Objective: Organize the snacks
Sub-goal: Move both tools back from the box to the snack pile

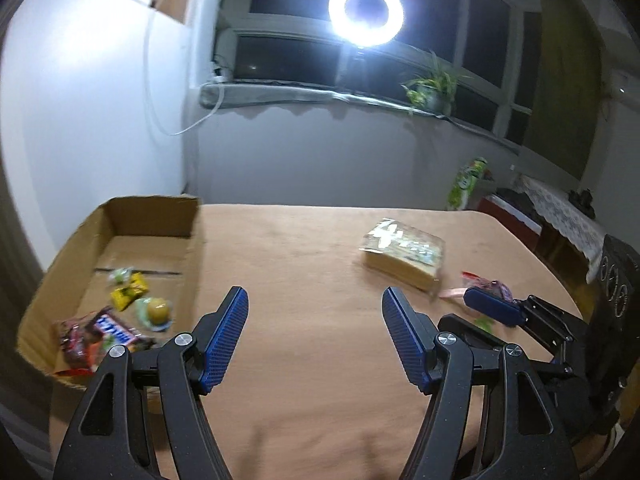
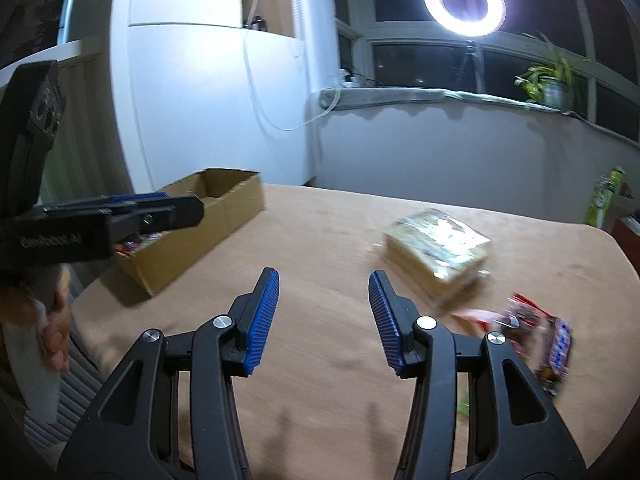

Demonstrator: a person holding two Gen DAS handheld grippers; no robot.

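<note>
While several small snacks (image 1: pixel 116 320) already lie in the cardboard box (image 1: pixel 192 240) at counter's (image 1: pixel 304 280) left | clear-wrapped pack (image 1: pixel 404 252) and red wrappers (image 2: pixel 536 332) remain on counter, right side | left tool (image 1: pixel 316 332) spread, empty | right tool (image 2: pixel 324 316) spread, empty | judged about half done

The clear-wrapped packet (image 2: pixel 438 250) is motion-blurred — its print unreadable — and the red wrapper (image 2: pixel 536 340) is smeared beyond reading.
</note>
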